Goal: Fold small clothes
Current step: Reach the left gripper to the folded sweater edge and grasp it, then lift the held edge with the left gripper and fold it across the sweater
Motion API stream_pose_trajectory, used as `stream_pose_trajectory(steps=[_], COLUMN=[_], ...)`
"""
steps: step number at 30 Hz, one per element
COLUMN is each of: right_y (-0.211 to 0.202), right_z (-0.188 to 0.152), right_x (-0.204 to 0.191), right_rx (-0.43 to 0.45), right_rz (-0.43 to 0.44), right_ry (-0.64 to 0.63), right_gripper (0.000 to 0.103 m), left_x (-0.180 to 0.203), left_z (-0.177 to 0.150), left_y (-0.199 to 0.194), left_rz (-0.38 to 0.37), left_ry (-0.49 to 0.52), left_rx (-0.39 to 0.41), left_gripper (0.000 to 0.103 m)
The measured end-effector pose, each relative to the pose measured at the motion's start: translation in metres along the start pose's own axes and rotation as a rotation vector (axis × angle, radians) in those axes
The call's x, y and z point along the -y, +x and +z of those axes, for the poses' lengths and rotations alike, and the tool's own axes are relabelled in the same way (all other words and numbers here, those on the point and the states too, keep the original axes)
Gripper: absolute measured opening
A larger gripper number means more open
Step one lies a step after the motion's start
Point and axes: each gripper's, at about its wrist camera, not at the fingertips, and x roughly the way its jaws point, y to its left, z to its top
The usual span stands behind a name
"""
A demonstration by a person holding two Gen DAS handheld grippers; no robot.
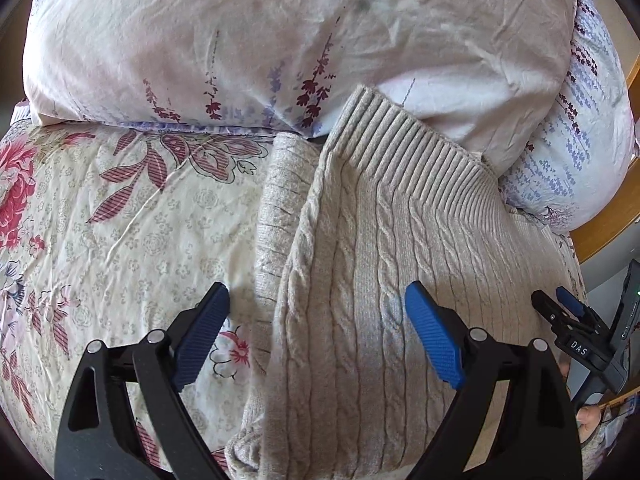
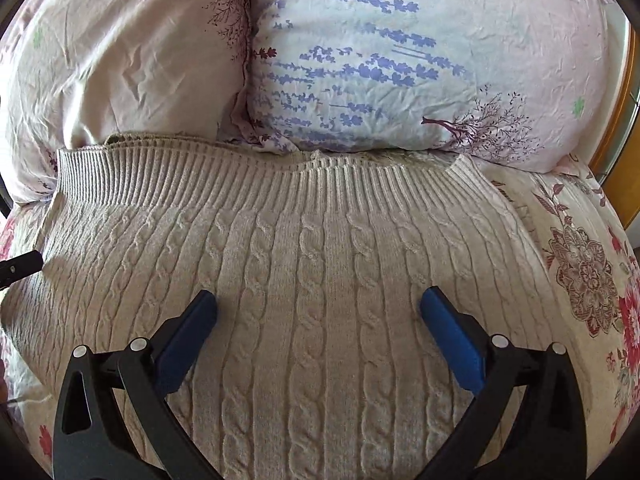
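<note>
A beige cable-knit sweater [image 1: 380,264] lies on a floral bedsheet [image 1: 120,220], its ribbed hem toward the pillows. In the right wrist view the sweater [image 2: 312,272] fills the middle. My left gripper [image 1: 318,300] is open and empty, hovering over the sweater's left edge, with its left finger over the sheet. My right gripper [image 2: 318,304] is open and empty above the sweater's middle. The right gripper also shows at the right edge of the left wrist view [image 1: 560,304].
A pale pink pillow [image 1: 280,40] and a blue-flowered pillow [image 2: 400,60] lie against the sweater's hem at the far side. A wooden bed frame [image 1: 616,216] runs along the right. Floral sheet [image 2: 592,260] shows right of the sweater.
</note>
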Motion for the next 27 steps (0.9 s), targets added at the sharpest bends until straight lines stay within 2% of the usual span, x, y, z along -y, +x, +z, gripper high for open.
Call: stream_pose_trajectory(steps=[3,7,12,15,17,19,22,25,27], right_y=[0.004,0.002,0.002,0.004,0.006,0.006,0.006,0.005,0.003], right_z=[0.001,-0.001,-0.001,0.0,0.0,0.0,0.001,0.001,-0.001], right_x=[-0.005,-0.013,-0.014,-0.013,-0.011,-0.011,-0.012,-0.013,-0.013], right_rx=[-0.015,-0.028,-0.029,-0.03,-0.031,-0.031,-0.033,-0.034,-0.034], right_rz=[-0.013,-0.028,-0.021,-0.013,-0.01,-0.009,-0.011,-0.016,-0.017], right_ry=[-0.012,-0.022,-0.02,-0.019,-0.021,-0.022,-0.023,-0.032,-0.037], right_gripper=[0.102,0.102,0.102,0.102,0.102,0.102,0.102,0.102,0.102], left_x=[0.002,0.006,0.009,0.009,0.007,0.002,0.004,0.009,0.006], left_z=[0.002,0.004,0.007,0.008,0.009,0.009,0.009,0.008,0.009], left_y=[0.004,0.009,0.012,0.013,0.014,0.018,0.02,0.019,0.015], left_rz=[0.004,-0.01,-0.008,-0.012,-0.055,-0.124,-0.152,-0.167,-0.218], left_ry=[0.005,-0.007,-0.016,-0.043,-0.086,-0.138,-0.151,-0.163,-0.199], left_rx=[0.003,0.002,-0.003,-0.002,-0.003,-0.033,-0.032,-0.019,-0.01], left_gripper=[0.088,0.08,0.075,0.063,0.046,0.036,0.026,0.022,0.021])
